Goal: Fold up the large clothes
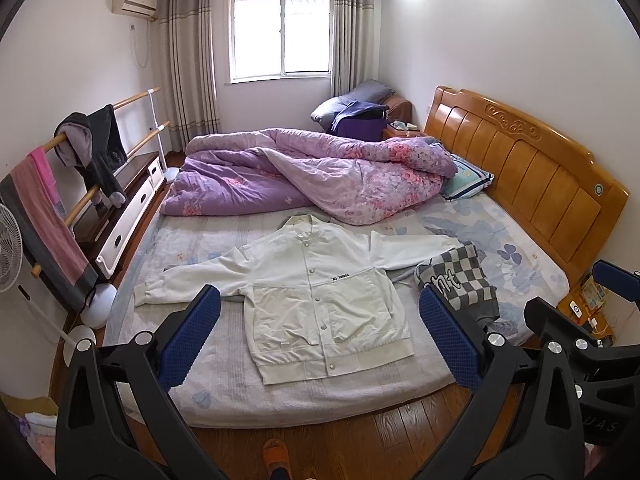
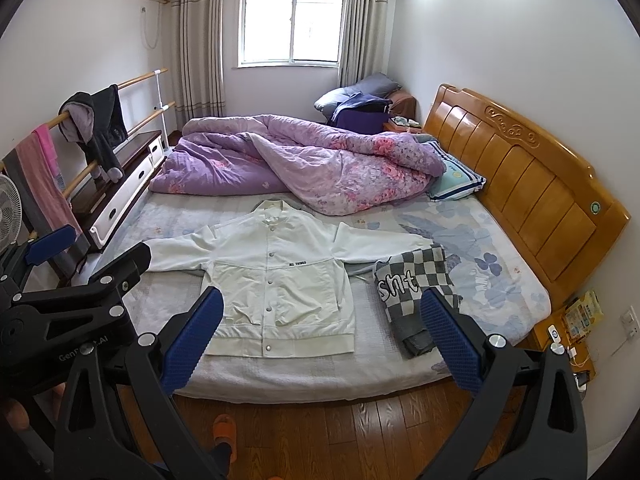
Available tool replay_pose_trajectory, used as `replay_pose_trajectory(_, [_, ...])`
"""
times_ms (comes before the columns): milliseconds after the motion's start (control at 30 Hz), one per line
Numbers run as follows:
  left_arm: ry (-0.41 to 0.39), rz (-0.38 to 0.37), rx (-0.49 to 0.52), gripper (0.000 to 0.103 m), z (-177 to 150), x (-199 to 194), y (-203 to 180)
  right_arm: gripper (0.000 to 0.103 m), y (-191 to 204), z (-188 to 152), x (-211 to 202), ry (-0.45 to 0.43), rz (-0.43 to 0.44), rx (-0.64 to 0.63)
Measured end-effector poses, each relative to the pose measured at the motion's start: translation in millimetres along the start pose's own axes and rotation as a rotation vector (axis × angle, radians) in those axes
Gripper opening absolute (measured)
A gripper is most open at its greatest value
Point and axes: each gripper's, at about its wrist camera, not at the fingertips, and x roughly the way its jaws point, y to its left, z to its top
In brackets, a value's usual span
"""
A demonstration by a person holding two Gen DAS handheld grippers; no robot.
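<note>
White jacket [image 1: 320, 300] flat on bed [image 1: 520, 280]

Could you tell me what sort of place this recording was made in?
Most likely a home bedroom: a bed with a carved wooden headboard, a rumpled purple floral quilt, and a curtained window. A white jacket lies spread on the mattress.

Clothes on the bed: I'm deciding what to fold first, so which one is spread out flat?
The white jacket, lying open with both sleeves stretched sideways. The checkered garment beside it is bunched in a heap on the bed.
</note>
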Motion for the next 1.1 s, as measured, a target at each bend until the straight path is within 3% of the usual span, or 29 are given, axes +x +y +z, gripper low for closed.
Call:
replay_pose_trajectory(700, [0.069,0.023,-0.022,0.099,-8,26,9,0.095,5,-3,27,0.050,0.035,-0.024])
replay_pose_trajectory(933, [0.160,0.032,-0.056,0.099,-9,80,43,0.095,29,5,74,0.118,0.041,-0.044])
replay_pose_trajectory(1100, [0.237,0.045,-0.077,0.099,-8,144,90,0.095,67,23,140,0.187,0.033,-0.064])
